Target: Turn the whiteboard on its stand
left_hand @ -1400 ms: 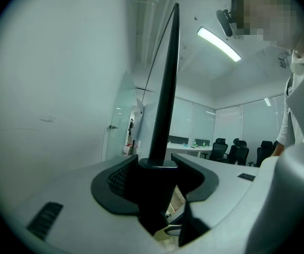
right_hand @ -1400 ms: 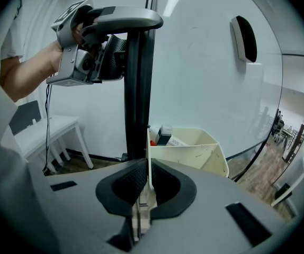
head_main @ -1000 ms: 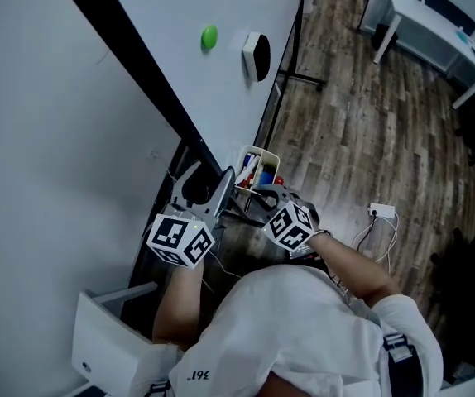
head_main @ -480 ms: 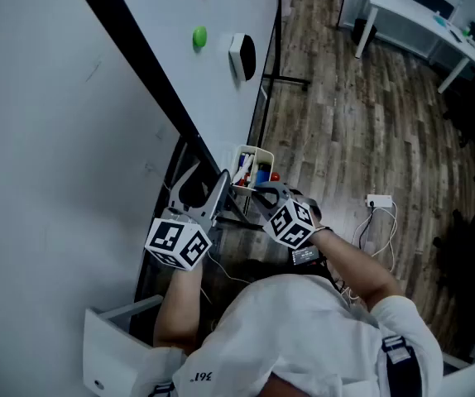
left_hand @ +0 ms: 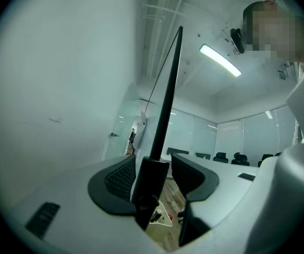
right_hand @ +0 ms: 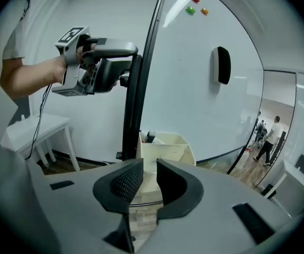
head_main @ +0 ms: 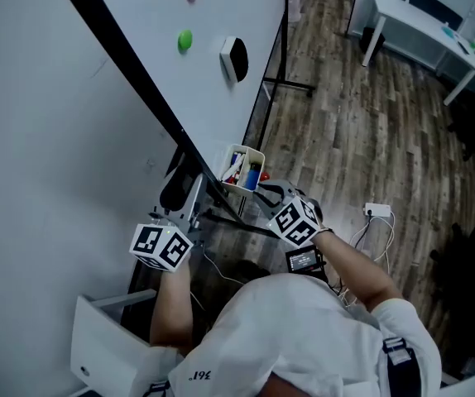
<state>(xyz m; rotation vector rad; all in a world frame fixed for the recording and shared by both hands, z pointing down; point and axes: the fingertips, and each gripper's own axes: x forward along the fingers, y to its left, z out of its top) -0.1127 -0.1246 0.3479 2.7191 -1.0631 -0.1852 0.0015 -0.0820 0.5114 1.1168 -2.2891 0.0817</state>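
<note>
Grippers were nearest. The left gripper (left_hand: 152, 168) pinched the black frame (left_hand: 165, 99) of the whiteboard (head_main: 221, 98), I think to swing it round on its stand (head_main: 291, 81). The right gripper (right_hand: 148, 168) hung low, jaws a little apart, holding nothing. Past it hung a box (right_hand: 165, 147), then an eraser (right_hand: 222, 65) higher up. Only the right gripper view showed the left one's grip from the side.

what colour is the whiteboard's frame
Black. The whiteboard's frame shows best in the head view.
</note>
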